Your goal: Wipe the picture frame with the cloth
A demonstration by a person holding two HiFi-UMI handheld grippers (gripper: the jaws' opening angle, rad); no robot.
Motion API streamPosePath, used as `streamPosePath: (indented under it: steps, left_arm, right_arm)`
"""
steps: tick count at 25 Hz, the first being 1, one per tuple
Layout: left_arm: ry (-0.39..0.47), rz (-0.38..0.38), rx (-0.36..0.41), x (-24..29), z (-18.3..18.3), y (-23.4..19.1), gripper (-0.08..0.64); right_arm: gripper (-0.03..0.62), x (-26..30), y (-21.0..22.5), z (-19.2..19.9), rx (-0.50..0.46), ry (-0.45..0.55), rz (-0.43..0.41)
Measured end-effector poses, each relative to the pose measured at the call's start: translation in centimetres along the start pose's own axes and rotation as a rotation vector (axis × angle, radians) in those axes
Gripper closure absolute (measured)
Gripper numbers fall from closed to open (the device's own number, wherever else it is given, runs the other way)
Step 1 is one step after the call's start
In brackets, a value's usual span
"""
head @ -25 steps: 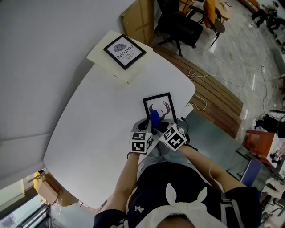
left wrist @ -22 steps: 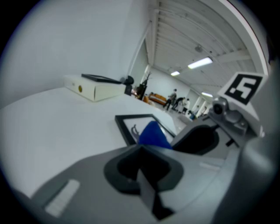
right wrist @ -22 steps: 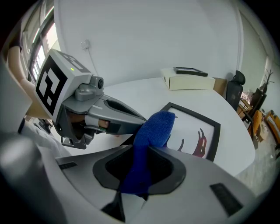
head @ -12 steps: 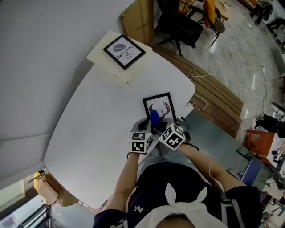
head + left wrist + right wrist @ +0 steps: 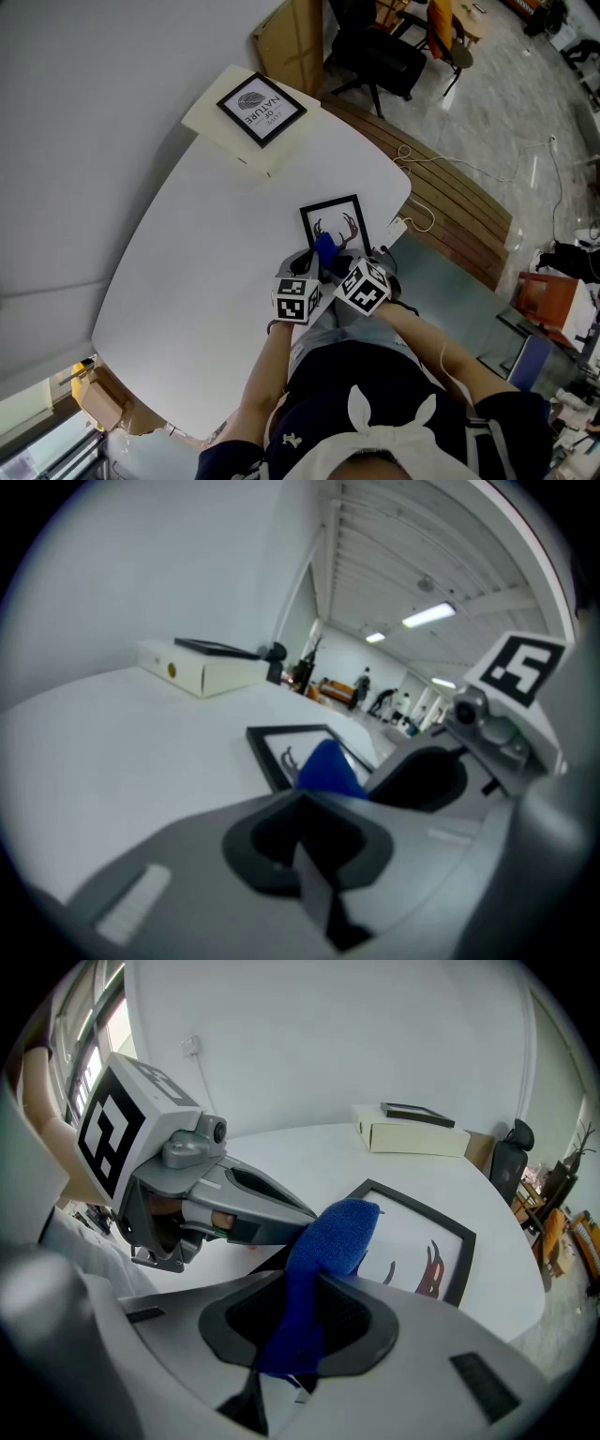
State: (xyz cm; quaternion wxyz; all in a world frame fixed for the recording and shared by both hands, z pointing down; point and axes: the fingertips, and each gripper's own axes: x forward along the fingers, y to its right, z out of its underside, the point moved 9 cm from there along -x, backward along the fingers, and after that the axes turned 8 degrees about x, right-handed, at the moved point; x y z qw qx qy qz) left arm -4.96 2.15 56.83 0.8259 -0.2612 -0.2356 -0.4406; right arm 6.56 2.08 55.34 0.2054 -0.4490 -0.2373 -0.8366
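Tight clamp from the right gripper point(image 5: 300, 1330) on the blue fuzzy cloth point(image 5: 333, 1232), poised at the black-framed antler picture point(image 5: 412, 1246), which lies flat near the white table point(image 5: 216, 253) edge. The left gripper point(image 5: 305, 841) has its jaws pressed together, empty. Bare tabletop leftward.

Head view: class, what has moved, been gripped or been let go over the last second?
Nothing visibly changed. The right gripper stays shut on the blue cloth at the near edge of the deer picture frame; the left gripper stays beside it, shut.
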Motion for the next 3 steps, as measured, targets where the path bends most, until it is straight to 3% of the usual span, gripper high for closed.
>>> streamPosePath:
  steps: [3]
  left_arm:
    - [-0.001,0.000,0.002,-0.06,0.04,0.03,0.557]
  right_arm:
    - [0.502,-0.03,-0.09,0.01,-0.001,0.001,0.002]
